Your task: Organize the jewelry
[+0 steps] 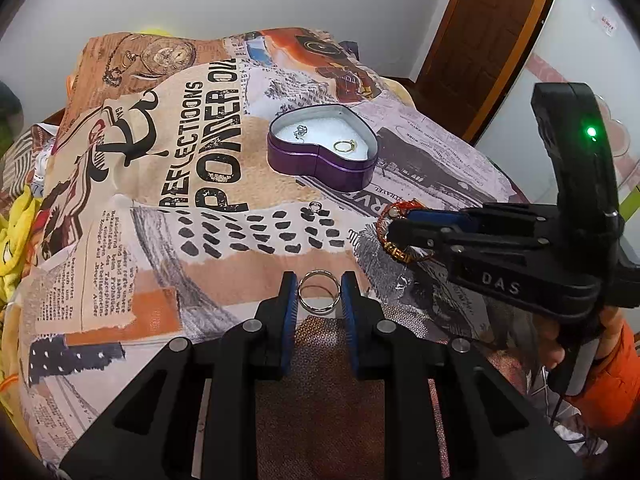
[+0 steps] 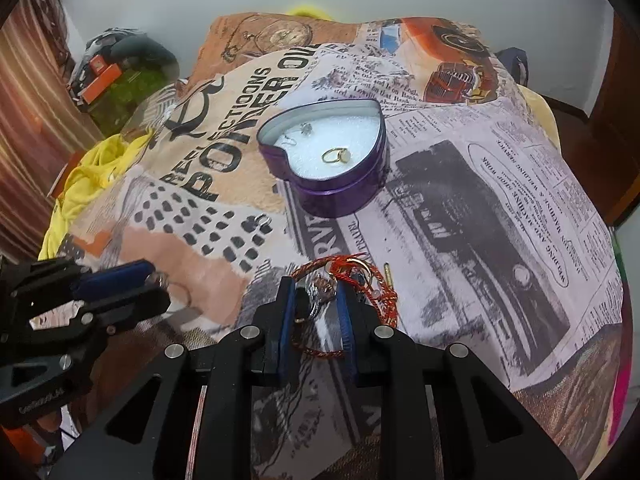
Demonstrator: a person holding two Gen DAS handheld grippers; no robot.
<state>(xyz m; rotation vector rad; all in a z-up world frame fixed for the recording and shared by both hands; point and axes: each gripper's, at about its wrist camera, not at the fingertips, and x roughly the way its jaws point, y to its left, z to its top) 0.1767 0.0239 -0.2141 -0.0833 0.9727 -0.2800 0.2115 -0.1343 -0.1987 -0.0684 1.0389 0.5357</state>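
1. The left wrist view shows the left gripper nearly closed, its blue pads pressed on either side of a plain silver ring held clear above the cloth. In the right wrist view that ring is only a faint loop at the left gripper's tip.
2. The right wrist view shows the right gripper narrowed around a red braided bracelet; a silvery charm sits between the pads, though whether they truly pinch it is hard to judge. In the left wrist view the right gripper's tip covers part of the bracelet.
3. A purple heart-shaped tin stands open beyond both grippers, well apart from them. On its white lining lie a gold ring and a small silver piece.
4. A small silver ring lies on the cloth between the tin and the grippers. A short gold pin lies just beside the bracelet.
5. An orange sleeve shows behind the right gripper's handle.
6. Everything rests on a rumpled newspaper-print blanket. Behind are a pale wall and a brown wooden door.
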